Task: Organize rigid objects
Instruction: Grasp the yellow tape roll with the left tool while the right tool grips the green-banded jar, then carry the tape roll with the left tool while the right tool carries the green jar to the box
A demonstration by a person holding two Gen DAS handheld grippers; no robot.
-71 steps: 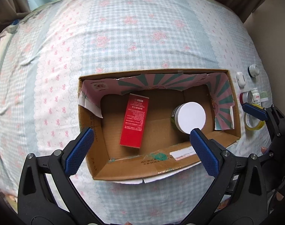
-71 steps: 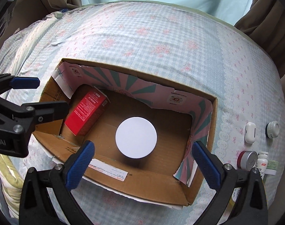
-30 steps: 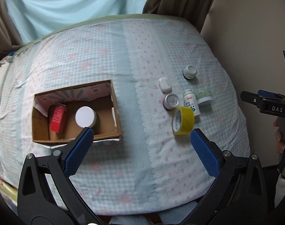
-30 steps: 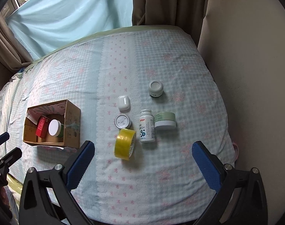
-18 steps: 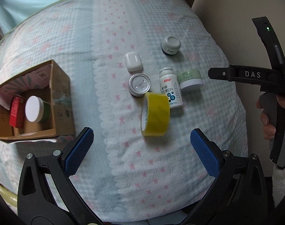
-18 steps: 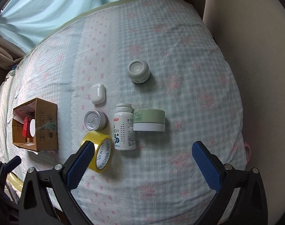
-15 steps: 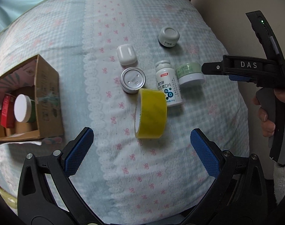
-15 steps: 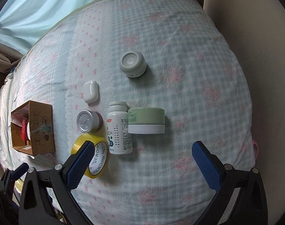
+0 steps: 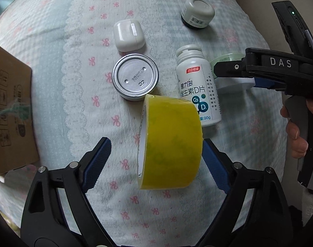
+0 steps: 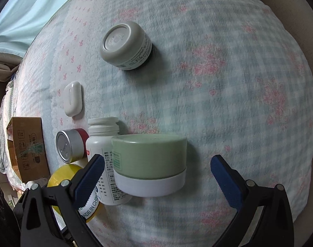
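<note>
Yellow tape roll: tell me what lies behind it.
Behind the yellow tape roll lie a silver round tin and a white supplement bottle, whose lower label corner is covered.

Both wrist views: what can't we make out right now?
- Cardboard box: contents unseen; the left wrist view's edge cuts it and only an outer wall shows.
- Green jar: in the left wrist view the right gripper covers most of it.
- Yellow tape roll: in the right wrist view one of that gripper's fingers hides half.
- White bottle: label print there too small, partly behind the jar.
- Left gripper: contact with the tape unclear; jaws closing around it.
</note>
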